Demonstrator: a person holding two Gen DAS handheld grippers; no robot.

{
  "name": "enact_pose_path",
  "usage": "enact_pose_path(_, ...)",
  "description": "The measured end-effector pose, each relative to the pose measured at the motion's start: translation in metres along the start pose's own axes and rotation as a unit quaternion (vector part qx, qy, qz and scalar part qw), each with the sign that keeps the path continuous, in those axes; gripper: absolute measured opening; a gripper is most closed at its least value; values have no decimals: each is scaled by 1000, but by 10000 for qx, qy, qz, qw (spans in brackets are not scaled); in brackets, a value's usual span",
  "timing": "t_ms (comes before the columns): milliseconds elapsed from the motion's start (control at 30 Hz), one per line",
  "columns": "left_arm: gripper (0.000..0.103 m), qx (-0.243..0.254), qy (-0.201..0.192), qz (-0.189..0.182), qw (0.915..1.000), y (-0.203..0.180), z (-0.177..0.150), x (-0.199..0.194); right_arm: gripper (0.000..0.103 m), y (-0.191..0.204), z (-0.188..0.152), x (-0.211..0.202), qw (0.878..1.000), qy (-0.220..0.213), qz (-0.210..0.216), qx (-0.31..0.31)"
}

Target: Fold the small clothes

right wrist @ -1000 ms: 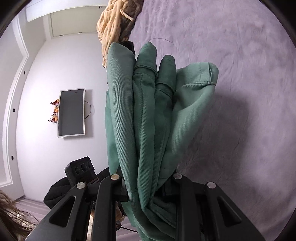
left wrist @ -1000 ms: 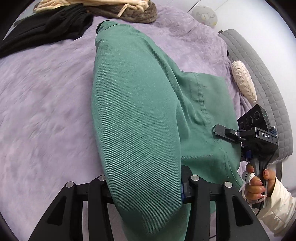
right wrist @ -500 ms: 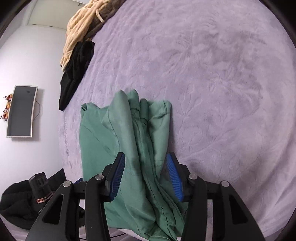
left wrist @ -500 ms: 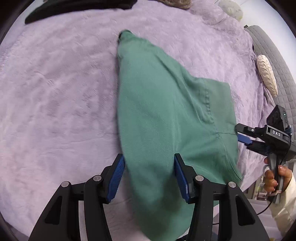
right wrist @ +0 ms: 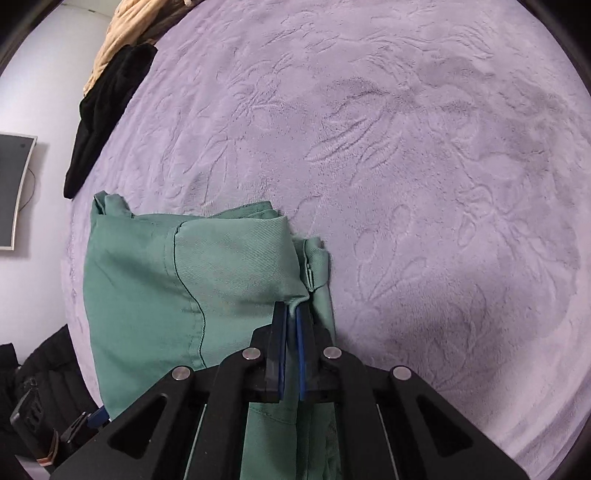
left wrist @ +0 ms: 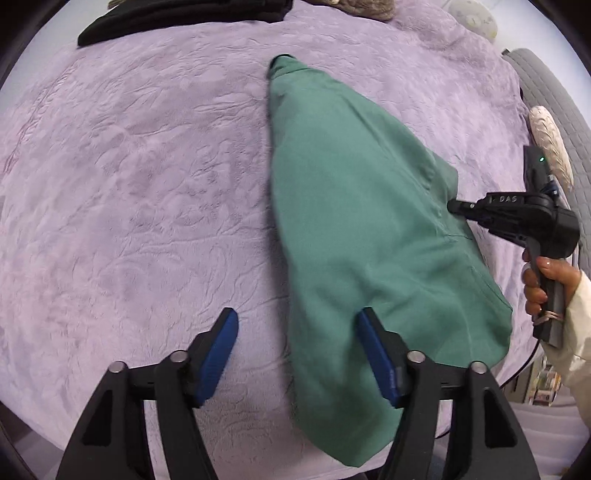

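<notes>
Lying across the middle of a lilac plush bedspread (left wrist: 147, 192) embossed with leafy swirls, a green twill garment (left wrist: 362, 229) ran from a narrow end at the upper centre of the left wrist view to a broad, rounded fold at the lower right. Its weave showed fine diagonal ribs and a dark stitched seam.

At the bottom of that view the left gripper (left wrist: 297, 345), black with blue pads, had its jaws wide and opening; the garment's lower edge lay between them, against the right pad but clear of the left. At the right edge, a hand (left wrist: 543, 284) with a cream sleeve held the right gripper (left wrist: 456, 205), whose black tip met the cloth's edge.

The right wrist view alone showed that grip closely: the right gripper's jaws stood nearly together, pinching a small gathered ridge of the green fabric near a belt loop, with stacked layers at the fold's right side. It also showed a wall-mounted dark screen (right wrist: 11, 192) at the far left.

A black garment (left wrist: 177, 16) lay at the upper left of the left wrist view, and a cream ribbed cushion (left wrist: 550, 144) rested against a grey quilted surface (left wrist: 546, 92) at the upper right.
</notes>
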State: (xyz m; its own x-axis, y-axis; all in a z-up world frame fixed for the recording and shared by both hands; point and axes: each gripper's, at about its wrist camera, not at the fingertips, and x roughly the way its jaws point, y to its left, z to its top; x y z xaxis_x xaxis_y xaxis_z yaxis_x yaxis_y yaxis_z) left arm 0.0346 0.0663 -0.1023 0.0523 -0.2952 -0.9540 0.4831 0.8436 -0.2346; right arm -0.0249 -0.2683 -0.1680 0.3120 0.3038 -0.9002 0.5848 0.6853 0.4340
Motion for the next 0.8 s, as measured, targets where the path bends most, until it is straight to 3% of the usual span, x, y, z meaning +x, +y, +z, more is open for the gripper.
enact_pose_path(200, 69, 183, 48, 251, 9995, -4, -5, -9, 6, 6, -14, -31, 10000, -53, -28, 6)
enact_pose_path(433, 69, 539, 171, 150, 9983, -20, -16, -22, 8, 30, -74, -83, 9979, 41, 267, -592)
enact_pose_path(567, 69, 745, 461, 142, 9961, -33, -31, -7, 8, 48, -105, -85, 9951, 260, 286, -911)
enact_pose_path(700, 69, 1077, 602, 379, 9916, -37, -53, 15, 8, 52, -127, -78, 9939, 528, 90, -963)
enact_pose_path(800, 82, 843, 599, 390, 9939, -30, -56, 18, 8, 49, -136, -73, 9921, 652, -227, -1052)
